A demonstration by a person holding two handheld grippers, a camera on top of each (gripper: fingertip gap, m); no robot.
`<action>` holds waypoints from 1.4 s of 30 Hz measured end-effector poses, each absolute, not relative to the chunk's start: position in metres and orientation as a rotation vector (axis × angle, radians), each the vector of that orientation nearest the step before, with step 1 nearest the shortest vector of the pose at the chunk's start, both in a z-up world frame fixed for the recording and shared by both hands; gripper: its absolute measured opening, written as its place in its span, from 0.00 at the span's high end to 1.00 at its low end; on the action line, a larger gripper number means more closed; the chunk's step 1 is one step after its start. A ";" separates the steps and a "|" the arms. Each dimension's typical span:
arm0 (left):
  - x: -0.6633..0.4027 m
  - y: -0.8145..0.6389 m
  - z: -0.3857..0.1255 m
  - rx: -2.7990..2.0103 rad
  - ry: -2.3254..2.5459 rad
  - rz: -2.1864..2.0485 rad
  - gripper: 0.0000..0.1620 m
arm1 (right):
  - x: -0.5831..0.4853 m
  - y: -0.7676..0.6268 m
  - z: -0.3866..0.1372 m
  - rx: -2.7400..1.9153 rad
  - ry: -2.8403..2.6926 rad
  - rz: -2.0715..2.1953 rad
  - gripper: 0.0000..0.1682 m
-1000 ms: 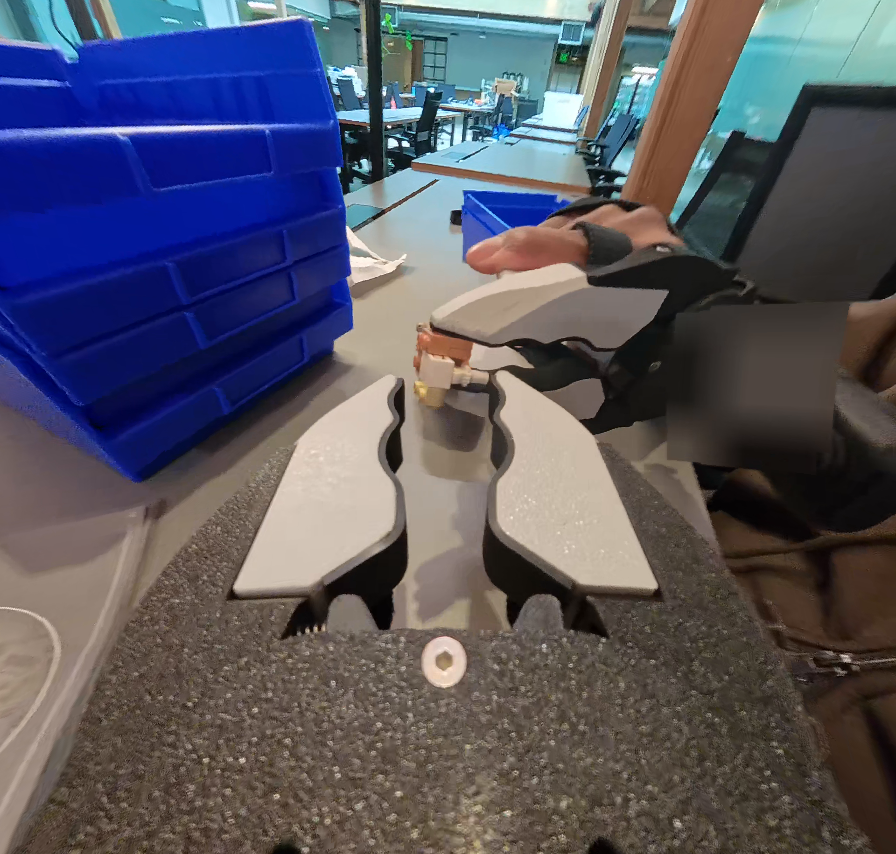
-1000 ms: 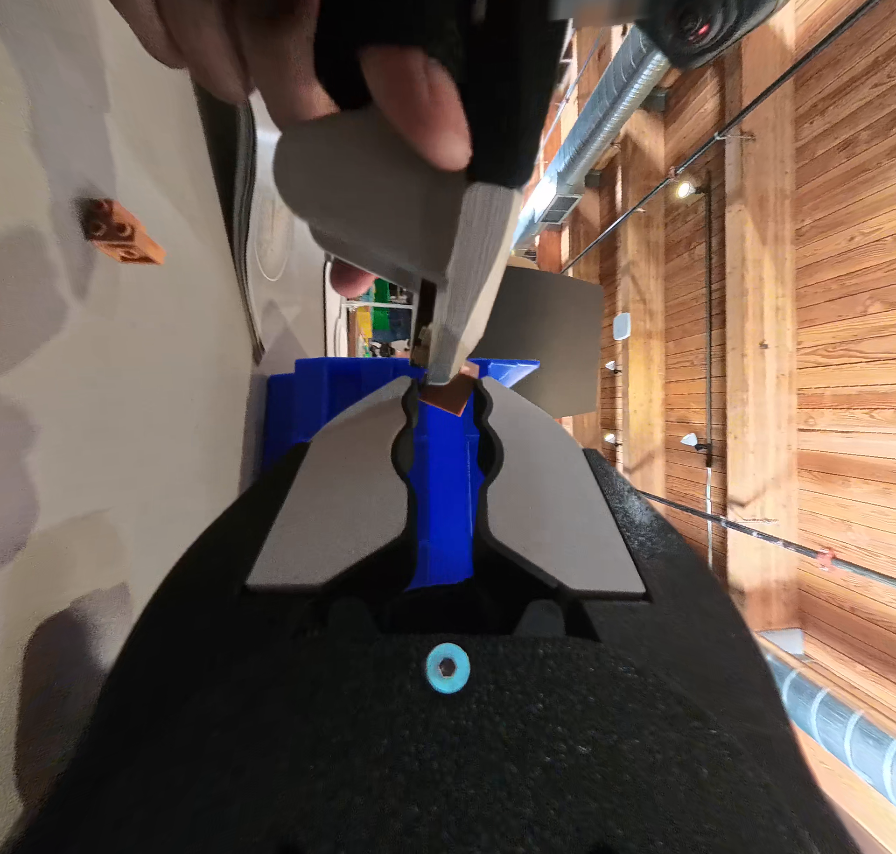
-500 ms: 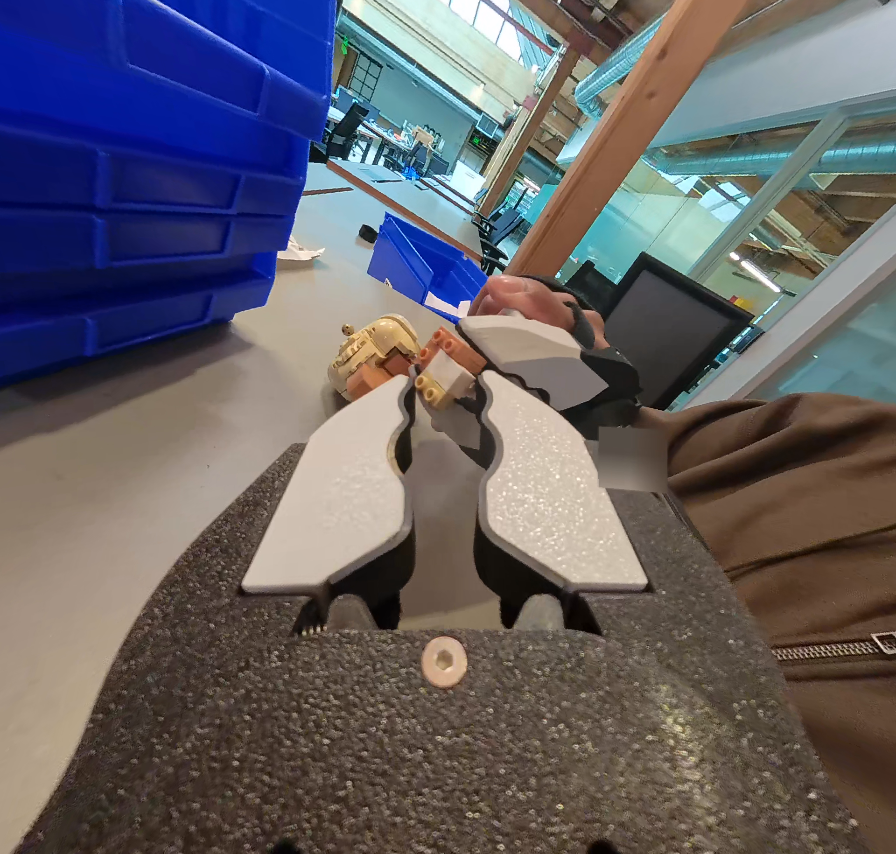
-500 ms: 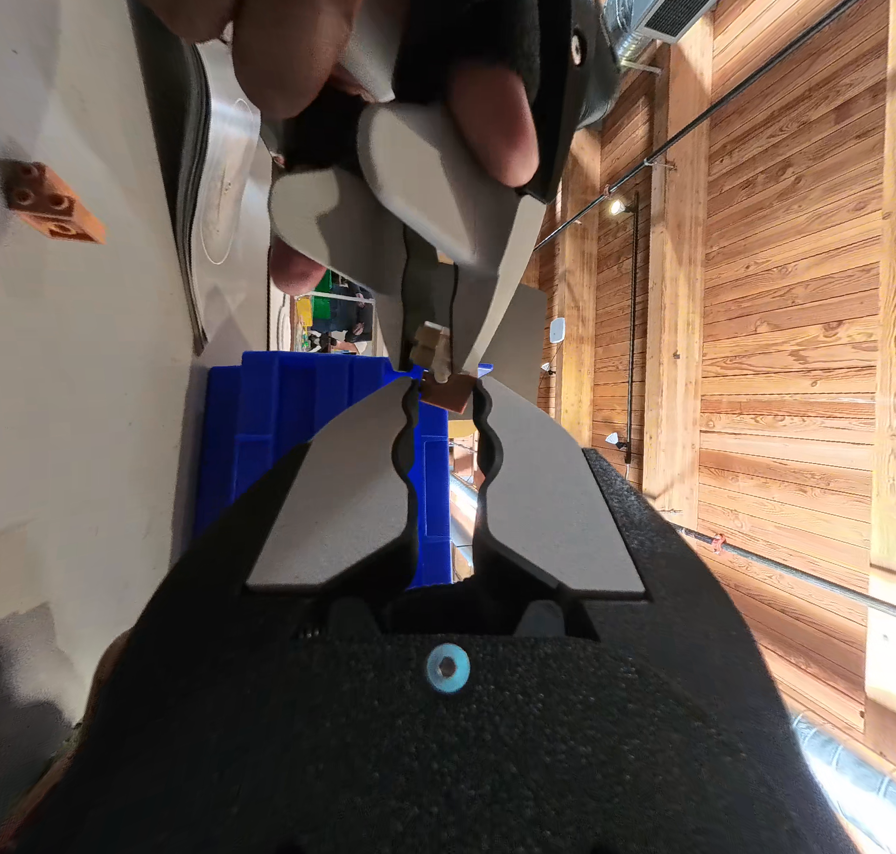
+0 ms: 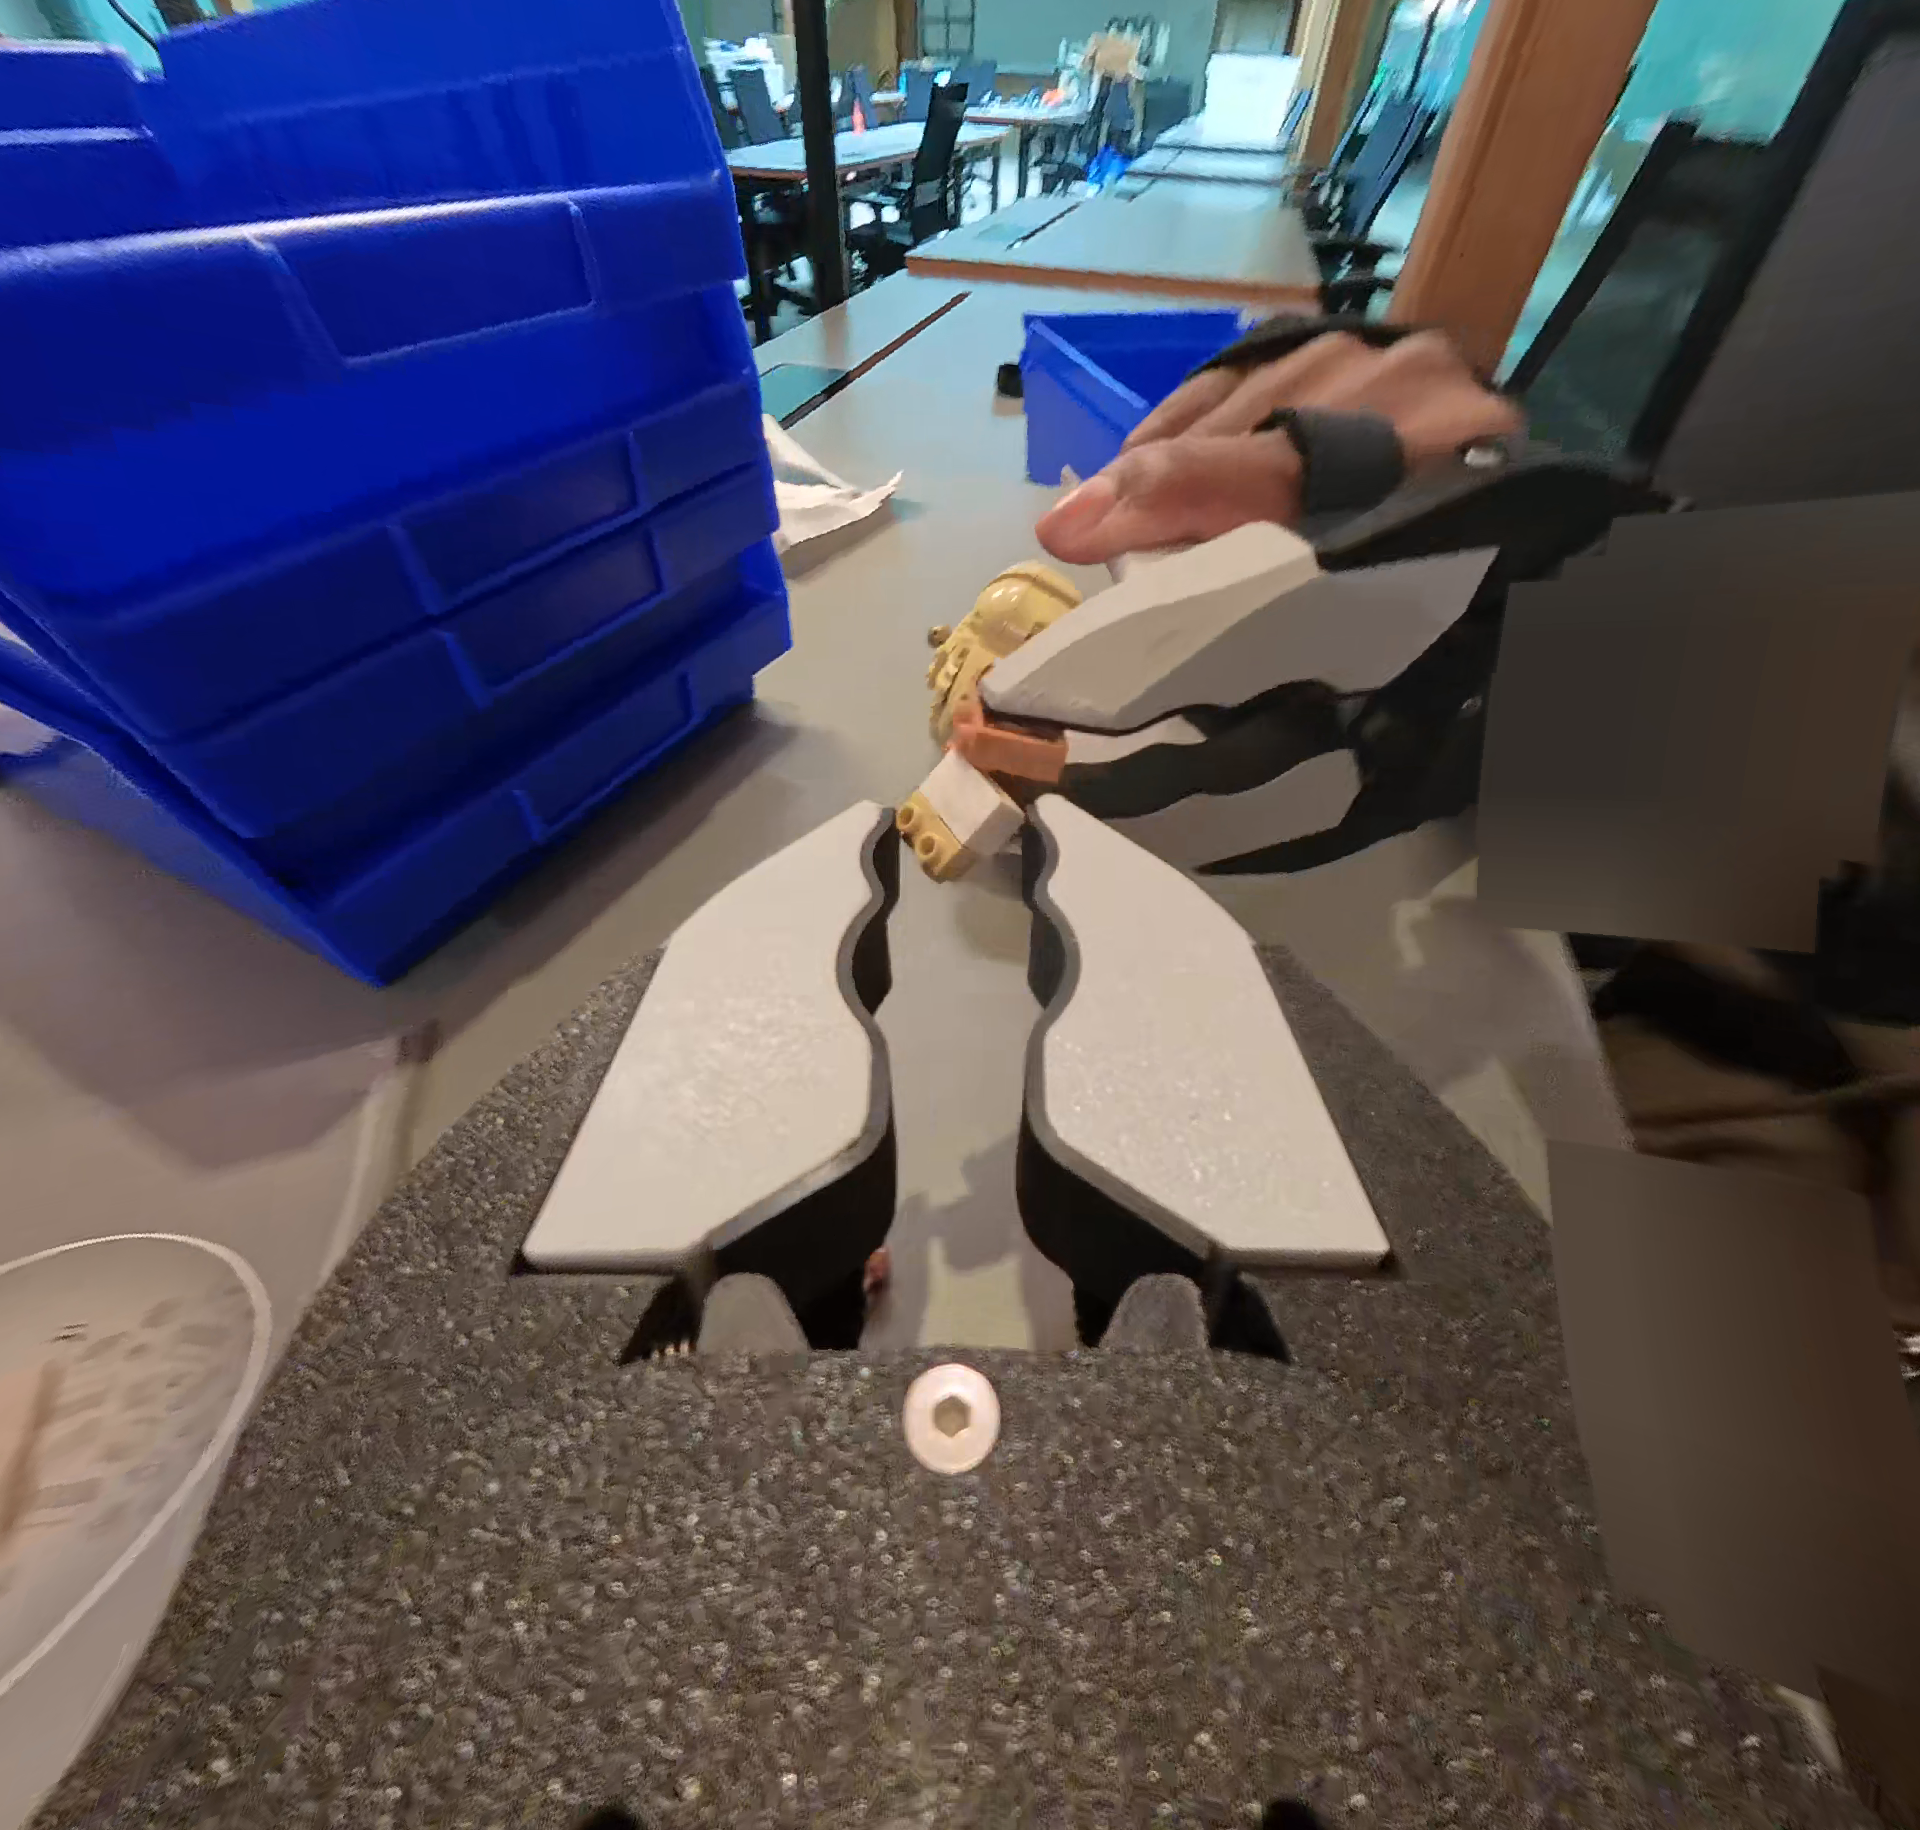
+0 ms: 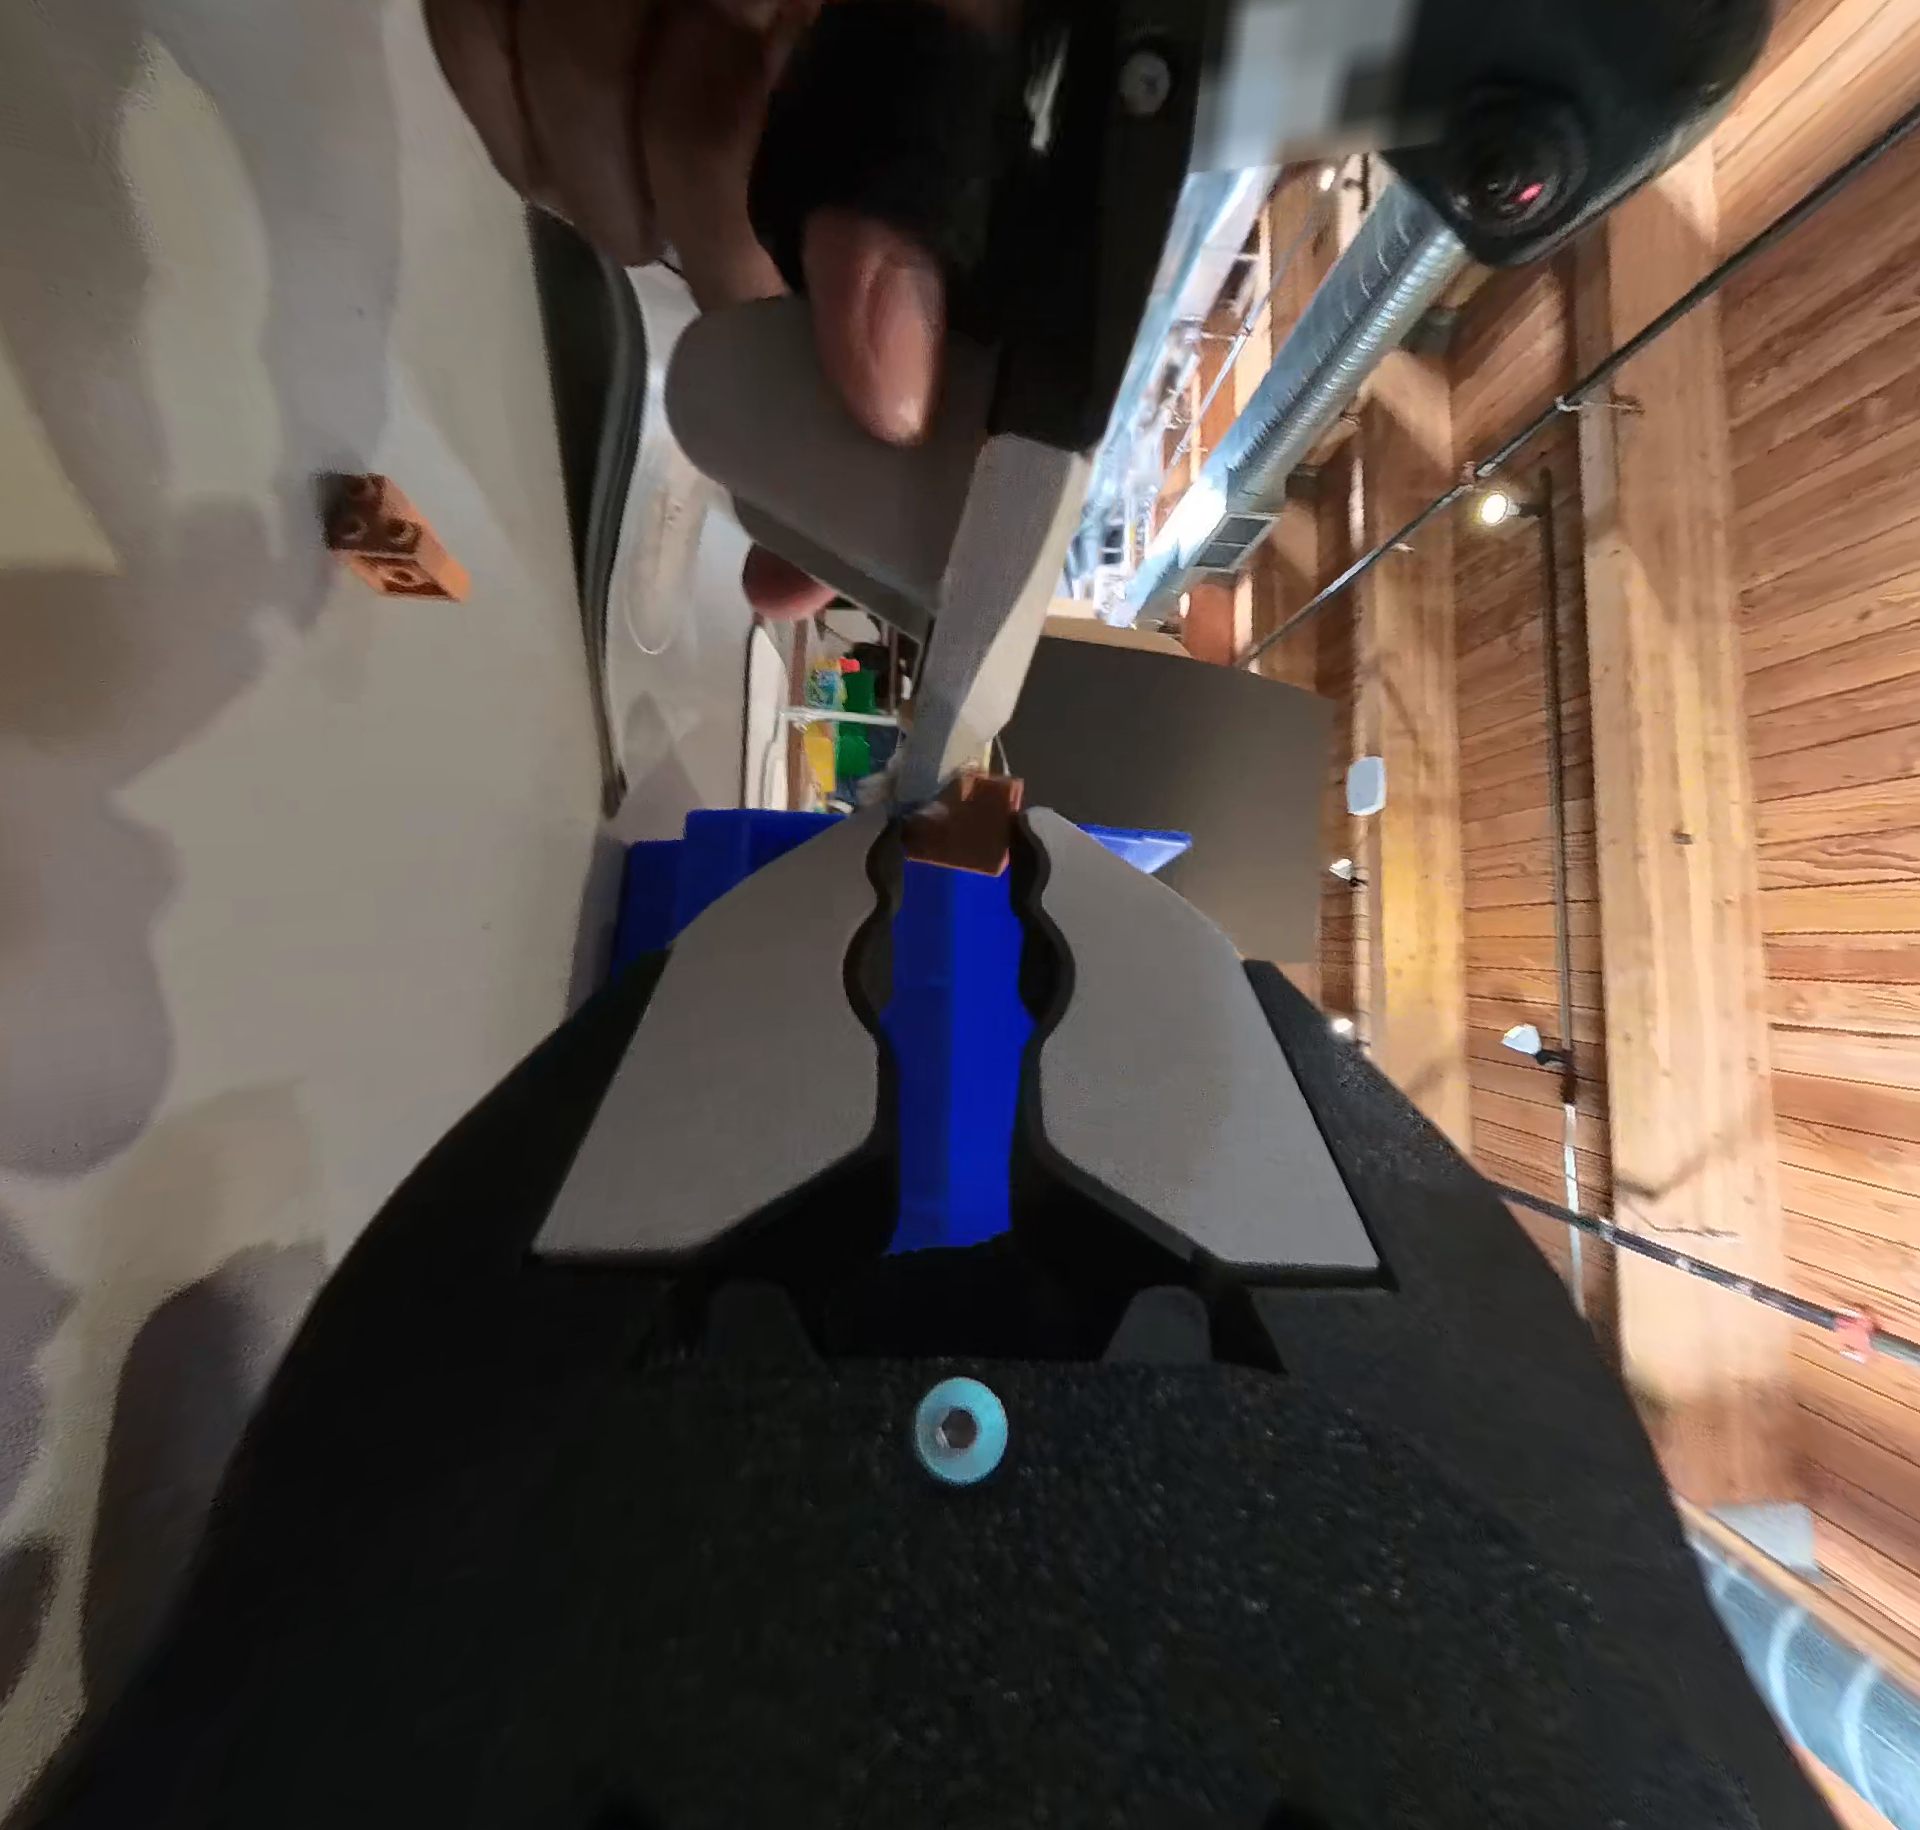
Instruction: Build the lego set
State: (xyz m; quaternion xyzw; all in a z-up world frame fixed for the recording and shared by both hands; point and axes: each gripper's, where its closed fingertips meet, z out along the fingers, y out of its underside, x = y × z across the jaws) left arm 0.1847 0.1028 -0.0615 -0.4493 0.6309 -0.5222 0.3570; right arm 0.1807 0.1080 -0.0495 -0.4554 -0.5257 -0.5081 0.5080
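My left gripper [image 5: 958, 824] is shut on a small white and tan lego piece [image 5: 961, 824], held above the grey table [image 5: 582, 970]. My right gripper [image 6: 956, 830] comes in from the right, turned on its side, and is shut on an orange-brown brick [image 6: 966, 830]. That brick [image 5: 1008, 750] touches the white and tan piece at the top. In the right wrist view the left gripper's fingers [image 6: 997, 637] come down from above onto the brick. A tan lego model [image 5: 1013, 611] lies on the table just behind both grippers.
A stack of blue bins [image 5: 364, 481] stands at the left, with crumpled paper [image 5: 821, 502] beside it. A small blue bin [image 5: 1101, 378] sits farther back. A loose orange brick [image 6: 395, 544] lies on the table. A white dish [image 5: 104, 1417] is at the near left. My left and right fingertips are right by each other. From either gripper's tips it is about 20 centimetres to the white dish [image 5: 104, 1417].
My left jaws have narrowed onto the white and tan piece. Both grippers tilted and swung back, keeping the two pieces together. The tan model came into view behind them.
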 end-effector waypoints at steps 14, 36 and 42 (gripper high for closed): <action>0.180 0.099 -0.124 -1.154 1.989 -0.888 0.86 | 0.193 0.107 -0.056 -1.349 -1.177 -0.838 0.89; 0.183 0.104 -0.047 -1.021 1.593 -1.190 0.78 | 0.191 0.108 -0.029 -1.298 -0.948 -0.719 0.88; 0.181 0.101 -0.032 -1.012 1.508 -1.331 0.78 | 0.184 0.110 -0.034 -1.273 -0.962 -0.762 0.88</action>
